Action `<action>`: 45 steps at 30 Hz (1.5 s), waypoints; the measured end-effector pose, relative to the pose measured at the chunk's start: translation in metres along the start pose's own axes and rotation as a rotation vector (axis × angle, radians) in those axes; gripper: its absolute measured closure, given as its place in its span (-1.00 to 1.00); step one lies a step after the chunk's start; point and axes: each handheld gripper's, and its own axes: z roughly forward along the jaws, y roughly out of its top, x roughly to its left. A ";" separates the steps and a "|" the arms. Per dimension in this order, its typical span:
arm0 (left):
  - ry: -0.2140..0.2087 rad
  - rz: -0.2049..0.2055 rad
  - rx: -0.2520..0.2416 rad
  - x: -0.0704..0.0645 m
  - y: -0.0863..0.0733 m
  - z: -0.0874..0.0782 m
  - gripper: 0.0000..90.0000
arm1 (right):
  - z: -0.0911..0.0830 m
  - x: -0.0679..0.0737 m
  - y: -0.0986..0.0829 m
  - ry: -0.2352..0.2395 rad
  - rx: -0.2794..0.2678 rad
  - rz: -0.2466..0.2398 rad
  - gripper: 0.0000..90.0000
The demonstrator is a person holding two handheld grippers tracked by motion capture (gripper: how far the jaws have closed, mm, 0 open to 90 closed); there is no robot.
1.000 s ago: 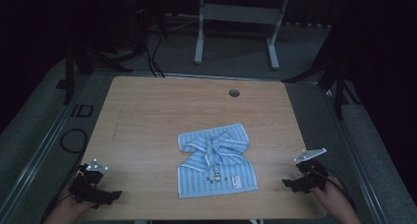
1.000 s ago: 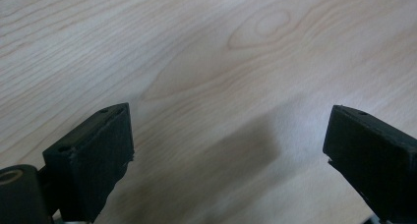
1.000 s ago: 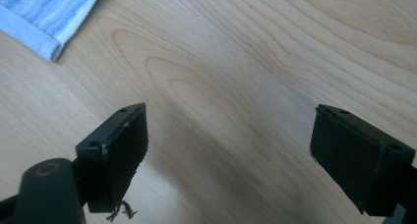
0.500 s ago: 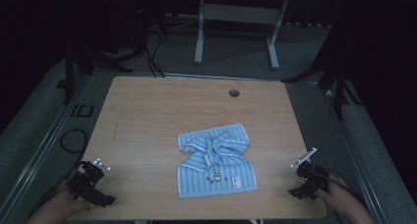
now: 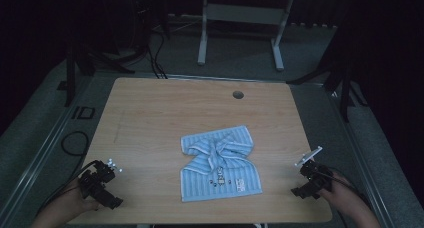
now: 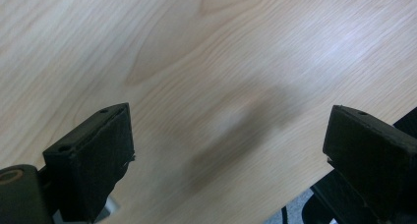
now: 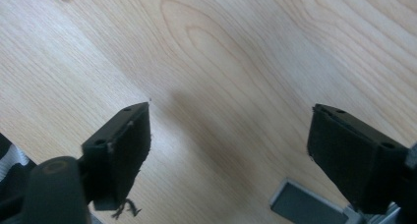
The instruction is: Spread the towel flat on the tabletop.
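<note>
The blue striped towel (image 5: 220,163) lies a little toward the near side of the tabletop (image 5: 165,113), middle from left to right; its lower part is spread flat with a small printed motif near the front hem, while its upper part is bunched and twisted into a knot-like gather, so it reads as a cloth only partly laid out. Nothing touches it; it sits well apart from both hands, which suggests the work on it is either about to begin or paused.

The left claw (image 5: 102,185) rests near the front-left corner of the tabletop, held in a hand (image 5: 75,203) coming in from the bottom edge; in the left gripper view its two black jaws stand wide apart with bare wood grain between them — it holds nothing. The right claw (image 5: 311,179) sits near the front-right corner, its grey plate tilted up, and the right gripper view likewise shows the jaws spread wide over bare wood. Both claws flank the towel at about the same depth, probably a ready pose from which each can reach a corner on its own side.

Farther back, a round cable hole (image 5: 238,94) marks the tabletop's far edge; beyond it stands a metal frame (image 5: 240,18) on dark floor.
</note>
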 end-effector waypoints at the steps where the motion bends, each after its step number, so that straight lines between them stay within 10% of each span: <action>1: 0.000 0.000 0.000 0.000 0.000 0.000 -0.89 | 0.000 0.000 0.000 0.000 0.000 0.000 -0.68; 45: -0.091 0.269 -0.081 -0.103 0.142 0.025 -0.63 | 0.022 0.047 0.099 0.081 -0.275 -0.131 -0.13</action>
